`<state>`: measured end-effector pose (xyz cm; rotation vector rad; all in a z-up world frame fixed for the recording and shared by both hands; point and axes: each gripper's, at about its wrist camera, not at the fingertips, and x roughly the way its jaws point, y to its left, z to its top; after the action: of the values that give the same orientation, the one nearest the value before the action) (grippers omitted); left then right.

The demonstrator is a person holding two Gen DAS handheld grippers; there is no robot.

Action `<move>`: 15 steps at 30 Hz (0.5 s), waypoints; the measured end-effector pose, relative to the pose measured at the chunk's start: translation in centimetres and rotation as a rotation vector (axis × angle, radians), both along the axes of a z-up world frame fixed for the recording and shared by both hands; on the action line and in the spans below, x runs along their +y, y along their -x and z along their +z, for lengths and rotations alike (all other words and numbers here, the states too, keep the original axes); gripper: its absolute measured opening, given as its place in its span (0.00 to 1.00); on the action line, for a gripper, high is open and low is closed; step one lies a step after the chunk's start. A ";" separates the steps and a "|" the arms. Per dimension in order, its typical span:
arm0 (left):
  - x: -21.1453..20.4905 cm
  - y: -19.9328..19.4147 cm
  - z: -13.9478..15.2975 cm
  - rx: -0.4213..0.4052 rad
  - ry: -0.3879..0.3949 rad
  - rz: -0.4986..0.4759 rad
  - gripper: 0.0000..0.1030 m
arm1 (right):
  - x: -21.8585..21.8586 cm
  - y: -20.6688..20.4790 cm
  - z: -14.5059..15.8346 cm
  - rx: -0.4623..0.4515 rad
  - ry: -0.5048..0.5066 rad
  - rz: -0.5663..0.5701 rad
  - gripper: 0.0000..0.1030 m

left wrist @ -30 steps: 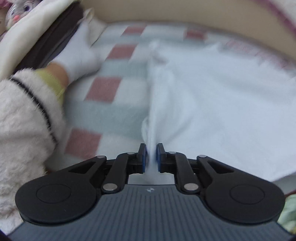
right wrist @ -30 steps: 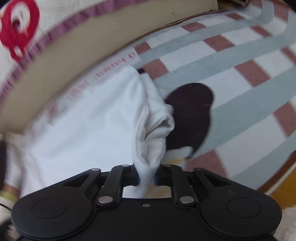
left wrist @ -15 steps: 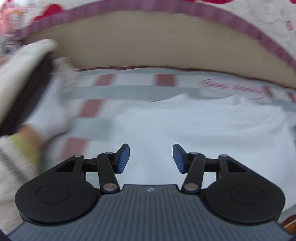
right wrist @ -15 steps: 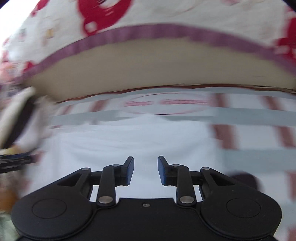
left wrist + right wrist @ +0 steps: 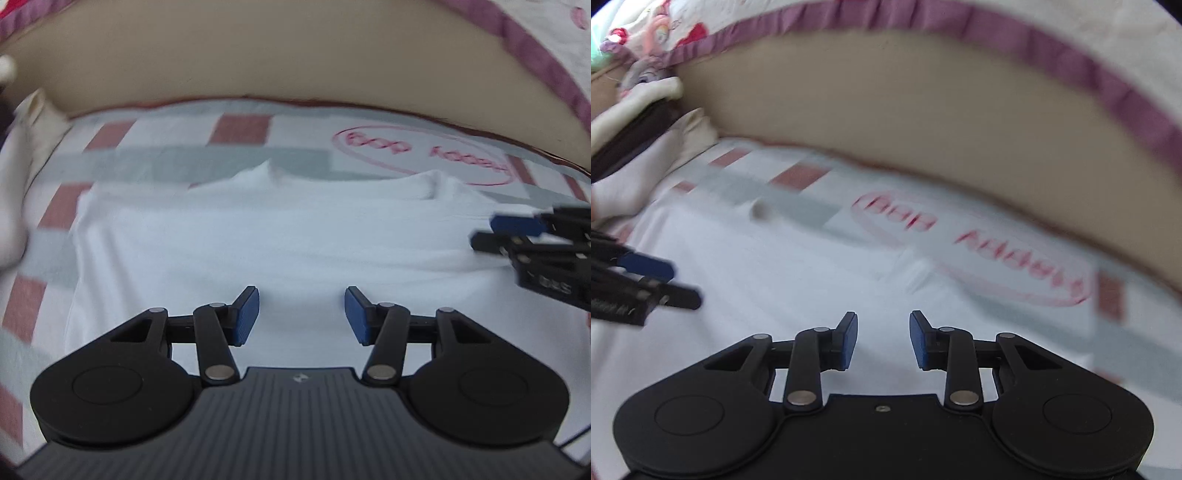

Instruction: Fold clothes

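The bed [image 5: 240, 129] carries a sheet [image 5: 177, 162] checked in grey, red and white, bounded at the far side by a tan padded wall [image 5: 295, 66] with a purple trim [image 5: 923, 22]. A white garment [image 5: 258, 236] lies spread flat on the sheet, its far edge just short of a red oval print [image 5: 421, 155]; in the right wrist view the same garment [image 5: 775, 266] covers the near left part of the bed. At the left edge, folded cream and dark cloth [image 5: 635, 122] is stacked against the wall. Your left gripper [image 5: 301, 315] hangs over the garment with its blue pads [image 5: 245, 315] well apart and nothing between them. Your right gripper [image 5: 883, 341] also hangs over the garment; its jaws are opening and nothing is between them. Each gripper shows at the edge of the other's view, blurred.
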<state>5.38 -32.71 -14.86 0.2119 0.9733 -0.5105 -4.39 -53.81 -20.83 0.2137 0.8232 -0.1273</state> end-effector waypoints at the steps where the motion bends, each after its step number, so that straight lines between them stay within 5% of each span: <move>1: 0.3 0.2 -0.3 0.003 0.002 0.012 0.49 | -0.5 0.0 -0.4 0.014 -0.062 0.022 0.36; 3: 1.1 0.4 -0.6 0.008 0.004 0.033 0.49 | -0.8 0.3 -1.0 0.073 -0.150 0.077 0.36; 13: 0.2 0.4 0.2 -0.017 0.064 -0.020 0.50 | 0.8 1.0 -1.5 0.086 -0.020 0.159 0.36; 14: -0.3 0.4 0.3 -0.021 0.063 -0.030 0.50 | 1.0 1.0 -1.5 0.070 -0.008 0.169 0.32; 15: -0.7 0.3 0.4 -0.023 0.060 -0.029 0.50 | 1.1 1.1 -1.3 0.054 0.003 0.181 0.12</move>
<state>5.04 -33.37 -14.48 0.1781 0.9326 -0.5619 -5.48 -52.66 -22.15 0.1326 0.8921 0.0353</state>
